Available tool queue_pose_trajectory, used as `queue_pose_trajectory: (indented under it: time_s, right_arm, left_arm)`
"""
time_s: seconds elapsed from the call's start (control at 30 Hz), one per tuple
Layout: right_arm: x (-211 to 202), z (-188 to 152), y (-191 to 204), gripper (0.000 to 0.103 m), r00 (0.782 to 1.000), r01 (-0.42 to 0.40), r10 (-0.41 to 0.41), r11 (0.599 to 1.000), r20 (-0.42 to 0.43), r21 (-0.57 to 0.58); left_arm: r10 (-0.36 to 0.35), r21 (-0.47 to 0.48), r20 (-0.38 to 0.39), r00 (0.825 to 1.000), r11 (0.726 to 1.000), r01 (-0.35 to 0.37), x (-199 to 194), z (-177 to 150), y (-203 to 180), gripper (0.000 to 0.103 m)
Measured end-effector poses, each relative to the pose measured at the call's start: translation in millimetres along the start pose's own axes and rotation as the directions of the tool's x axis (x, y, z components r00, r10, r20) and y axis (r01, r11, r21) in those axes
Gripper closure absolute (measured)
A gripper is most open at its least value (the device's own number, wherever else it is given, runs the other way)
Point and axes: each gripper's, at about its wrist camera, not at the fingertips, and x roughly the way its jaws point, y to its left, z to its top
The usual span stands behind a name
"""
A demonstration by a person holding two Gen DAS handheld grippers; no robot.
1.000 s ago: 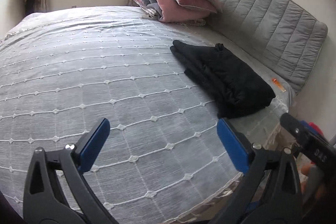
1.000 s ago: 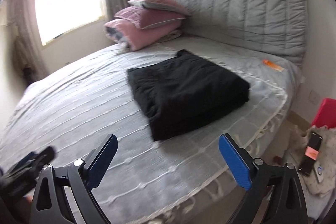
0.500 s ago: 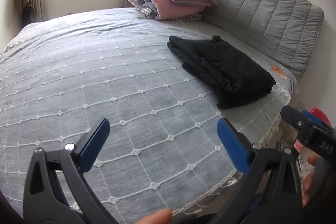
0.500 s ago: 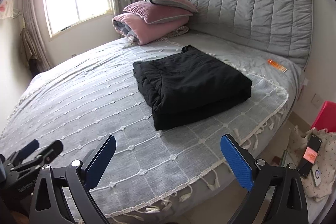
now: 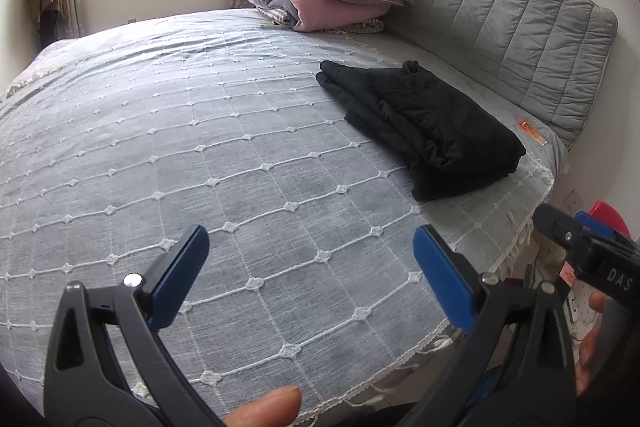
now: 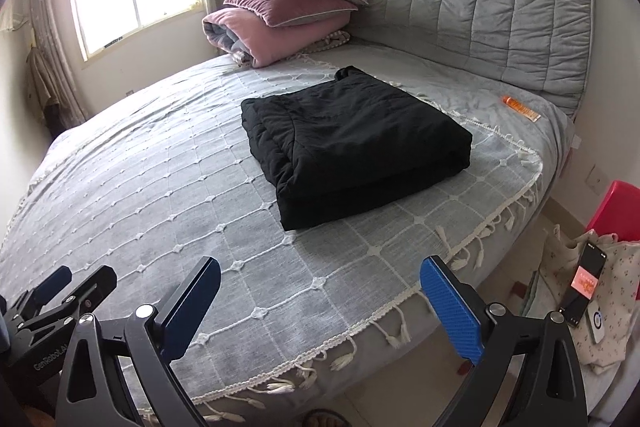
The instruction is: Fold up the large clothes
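A black padded garment (image 5: 424,123) (image 6: 352,143) lies folded into a thick rectangle on the grey bedspread (image 5: 200,155) (image 6: 152,195), near the bed's right side. My left gripper (image 5: 310,273) is open over the bedspread's near part, well short of the garment, with nothing between its blue pads. My right gripper (image 6: 320,303) is also open and empty, held above the fringed bed edge in front of the garment. Each gripper shows at the margin of the other's view.
Pink and grey pillows and a rolled quilt (image 6: 280,23) are stacked by the grey padded headboard (image 6: 480,7). A small orange tube (image 6: 520,109) lies near the headboard. A phone (image 6: 584,281) on a floral bag and a red stool (image 6: 616,211) are on the floor, right.
Both grippers have pulled back and up from the bed, so more of the bedspread and its fringe shows. The garment has not moved. A fingertip now shows at the left view's bottom.
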Motion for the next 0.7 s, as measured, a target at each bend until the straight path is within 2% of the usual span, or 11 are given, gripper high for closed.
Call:
queue_pose_trajectory:
  time_s: [0.7]
  right_arm:
    - [2.6, 0.9, -1.3, 0.002, 1.000, 0.006, -0.006, 1.000, -0.008, -0.008]
  left_arm:
    - [-0.008, 0.021, -0.007, 1.000, 1.000, 0.008, 0.3, -0.4, -4.1, 0.001]
